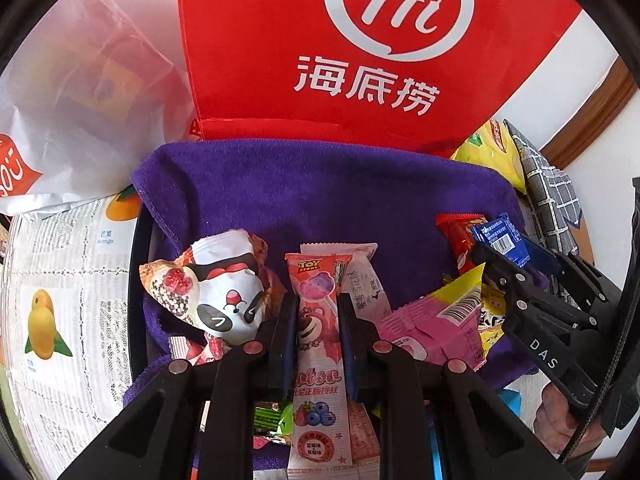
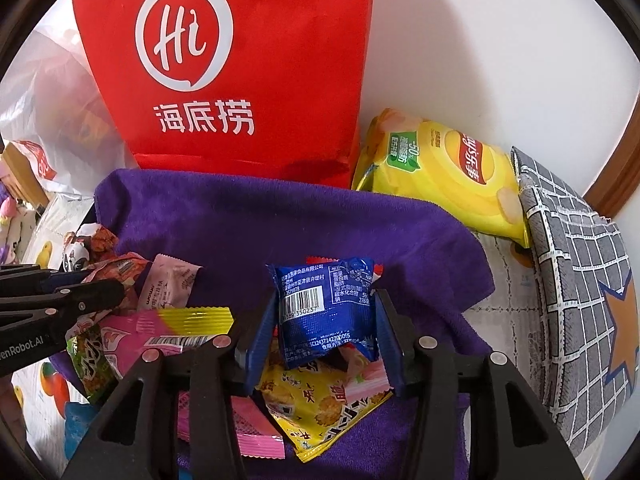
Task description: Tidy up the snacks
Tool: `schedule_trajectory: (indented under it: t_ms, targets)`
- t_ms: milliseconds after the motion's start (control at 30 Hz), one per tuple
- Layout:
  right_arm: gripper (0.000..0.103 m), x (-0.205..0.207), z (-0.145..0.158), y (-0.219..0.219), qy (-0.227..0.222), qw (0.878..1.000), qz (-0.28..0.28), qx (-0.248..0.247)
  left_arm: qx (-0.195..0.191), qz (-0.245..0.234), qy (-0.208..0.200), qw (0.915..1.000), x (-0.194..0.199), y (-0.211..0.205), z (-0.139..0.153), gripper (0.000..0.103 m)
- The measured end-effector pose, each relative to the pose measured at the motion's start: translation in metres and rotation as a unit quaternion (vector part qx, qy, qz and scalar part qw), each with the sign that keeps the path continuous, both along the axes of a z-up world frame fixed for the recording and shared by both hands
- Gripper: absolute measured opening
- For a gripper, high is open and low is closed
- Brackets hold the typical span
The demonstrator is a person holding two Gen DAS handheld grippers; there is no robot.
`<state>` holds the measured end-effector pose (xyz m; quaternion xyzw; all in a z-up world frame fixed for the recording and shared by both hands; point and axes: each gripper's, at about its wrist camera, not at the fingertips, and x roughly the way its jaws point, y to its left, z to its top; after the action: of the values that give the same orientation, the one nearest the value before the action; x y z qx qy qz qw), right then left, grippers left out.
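Left gripper (image 1: 318, 320): I am clamping it on the pink lollipop packet (image 1: 318, 360), mid-length, over the near part of the purple towel (image 1: 320, 200).
Lollipop packet: I am judging it light, slippery film with a brittle sweet inside; holding the flat middle suits it.
Right gripper (image 2: 326, 320): I am pinching the blue packet (image 2: 326, 304) by its side edges, above the towel's right half.
Blue packet: I am reckoning it light, soft, crinkly, likely crushable.

We are looking at a table cover (image 1: 60, 264) with fruit pictures. A purple towel (image 1: 320, 200) is lying on it under both jaws. Past the jaws, a red bag (image 2: 248, 80) is standing, and a yellow chip bag (image 2: 440, 176) is lying to its right.
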<state>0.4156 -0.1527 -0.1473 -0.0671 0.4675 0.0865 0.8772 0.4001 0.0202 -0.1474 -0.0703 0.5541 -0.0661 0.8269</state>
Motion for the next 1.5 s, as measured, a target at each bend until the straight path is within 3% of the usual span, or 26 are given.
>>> schedule_trajectory:
  t_ms: [800,1267,1500]
  targets:
    - [0.052,0.003,-0.005,-0.001,0.014,1.0,0.007,0.005,0.012,-0.008,0.01,0.9998,0.003,-0.006,-0.001,0.022]
    - [0.056,-0.004,0.006,0.002,0.019,1.0,0.0,0.017,0.02,-0.014,-0.009,0.9997,-0.009,-0.008,0.017,0.05]
    - [0.066,-0.016,0.025,0.008,-0.005,1.0,-0.008,0.026,0.03,-0.007,-0.027,0.9992,-0.019,-0.001,0.038,0.063]
